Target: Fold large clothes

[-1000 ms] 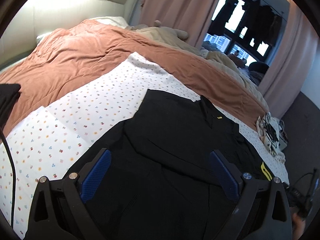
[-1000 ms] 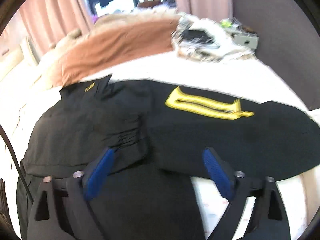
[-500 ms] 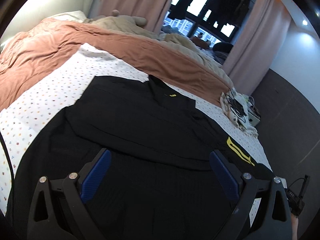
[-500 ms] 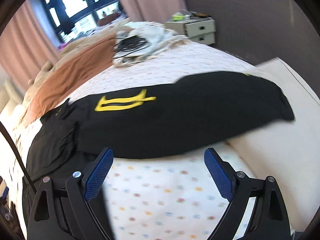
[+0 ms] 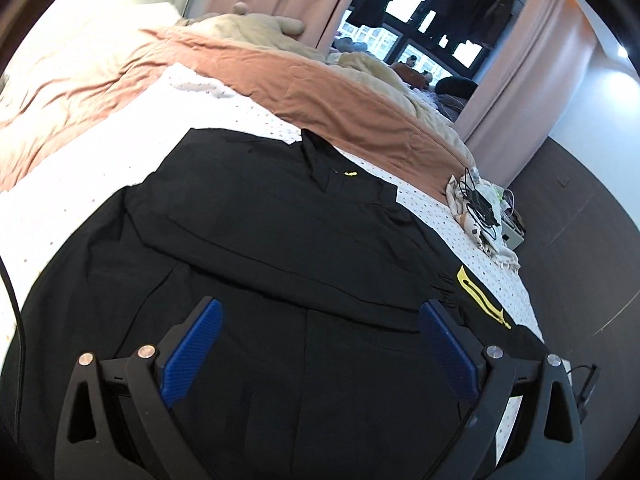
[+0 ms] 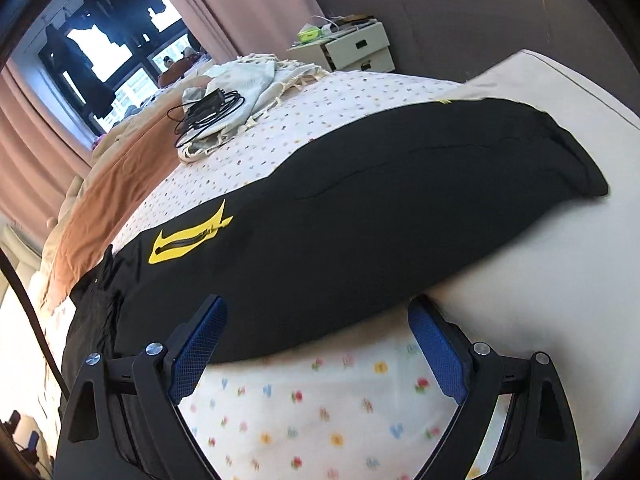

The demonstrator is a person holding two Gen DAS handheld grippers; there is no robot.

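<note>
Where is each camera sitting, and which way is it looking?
Left wrist: sits on the left tool, above the black jacket's body, facing the brown blanket and the window; only its open blue fingers show.
Right wrist: sits on the right tool, looking along the jacket's sleeve toward the white drawers; its open fingers show.
Both views share the jacket, its yellow zipper patch, the flowery sheet and the cable pile.

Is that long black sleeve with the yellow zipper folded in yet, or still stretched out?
Still stretched out. The sleeve lies flat across the flowered sheet, reaching away from the jacket body. Both grippers are open, holding nothing.
</note>
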